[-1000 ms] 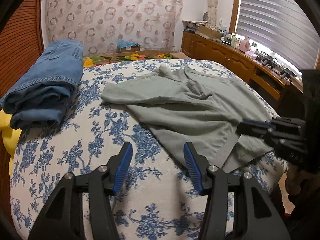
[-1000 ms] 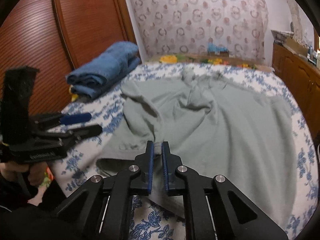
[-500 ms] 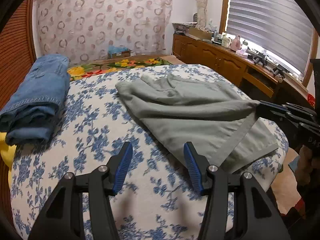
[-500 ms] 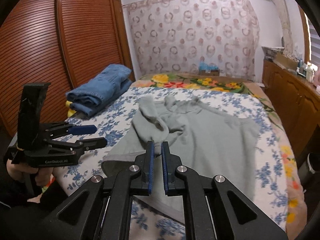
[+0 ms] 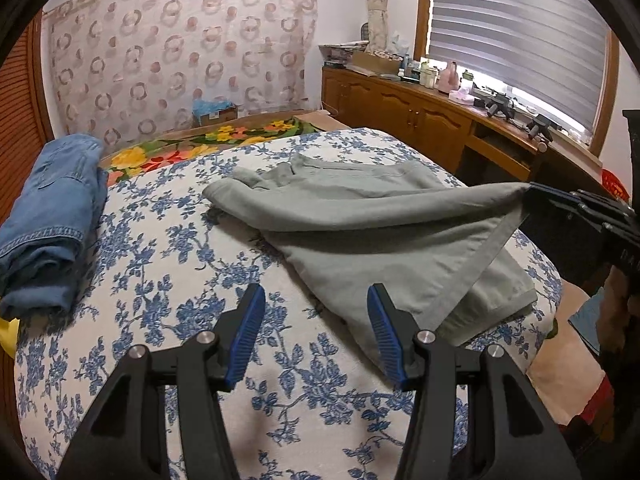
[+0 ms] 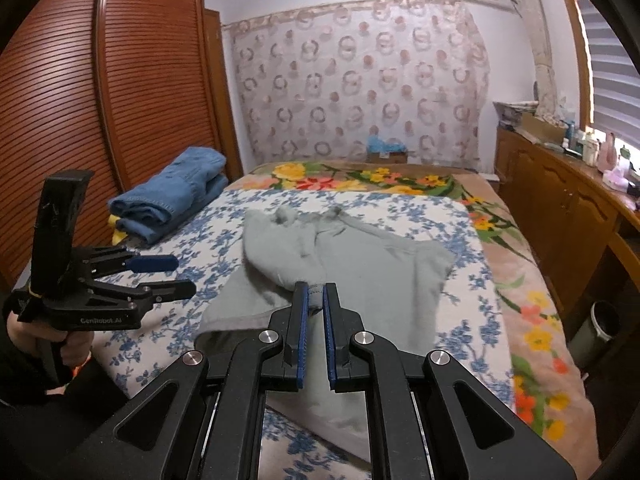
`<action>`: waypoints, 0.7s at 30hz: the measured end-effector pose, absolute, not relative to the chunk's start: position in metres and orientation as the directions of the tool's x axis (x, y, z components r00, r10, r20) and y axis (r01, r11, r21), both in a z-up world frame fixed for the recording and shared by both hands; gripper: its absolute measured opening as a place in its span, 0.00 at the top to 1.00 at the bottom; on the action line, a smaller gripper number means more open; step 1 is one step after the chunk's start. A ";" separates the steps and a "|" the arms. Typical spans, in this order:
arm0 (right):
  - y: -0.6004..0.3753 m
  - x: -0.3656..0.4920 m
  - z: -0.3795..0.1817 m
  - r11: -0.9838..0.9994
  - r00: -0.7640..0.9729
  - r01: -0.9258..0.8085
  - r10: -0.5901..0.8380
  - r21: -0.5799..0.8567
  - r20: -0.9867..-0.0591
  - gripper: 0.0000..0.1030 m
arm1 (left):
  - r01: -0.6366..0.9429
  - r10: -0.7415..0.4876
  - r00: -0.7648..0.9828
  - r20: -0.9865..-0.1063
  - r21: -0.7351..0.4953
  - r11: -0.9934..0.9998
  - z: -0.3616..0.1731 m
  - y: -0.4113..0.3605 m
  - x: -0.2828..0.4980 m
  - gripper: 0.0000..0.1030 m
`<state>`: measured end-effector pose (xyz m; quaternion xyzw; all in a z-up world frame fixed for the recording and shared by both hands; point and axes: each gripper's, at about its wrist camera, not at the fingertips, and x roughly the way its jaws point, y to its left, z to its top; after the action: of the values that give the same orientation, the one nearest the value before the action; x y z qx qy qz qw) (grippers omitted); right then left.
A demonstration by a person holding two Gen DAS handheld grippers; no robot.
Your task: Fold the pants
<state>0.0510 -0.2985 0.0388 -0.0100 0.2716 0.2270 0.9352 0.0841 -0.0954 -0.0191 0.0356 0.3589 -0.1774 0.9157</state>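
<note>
The right hand-held gripper points forward and somewhat downward over the near end of the bed, its blue ribbed pads drawn close together and pinching a hem corner of the grey-green pants; in the left wrist view the same right hand-held gripper shows at the right edge, lifting that corner clear of the bed so the cloth hangs from it in a taut, sloping sheet with a flat stitched hem band along its edge. The left hand-held gripper angles down toward the bedspread, its fingers standing about half apart with nothing between them, just beside the near edge of the pants without touching them. In the right wrist view the left hand-held gripper sits off to the left, gripped by a hand in a dark sleeve, its two black arms spread. The pants are a soft, matte woven cloth, lying crumpled at the far end and smoother toward the near one, spread across the middle of the bed. The bedspread is white with a blue floral print and a slightly nubby weave. A stack of folded blue denim, thick and rounded at its folds with pale stitching, rests on the far left of the bed beside a slatted wooden wardrobe.
</note>
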 end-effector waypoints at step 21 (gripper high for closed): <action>-0.336 0.024 0.016 0.925 0.730 -0.366 0.352 0.100 -0.585 0.95 | 0.388 -0.317 0.655 -0.686 -0.055 0.920 -0.024 -0.119 0.082 0.49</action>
<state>0.0236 -0.3359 0.0159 -0.0111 0.3124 0.1928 0.9301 0.0818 -0.1189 -0.0240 0.0481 0.3672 -0.1940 0.9084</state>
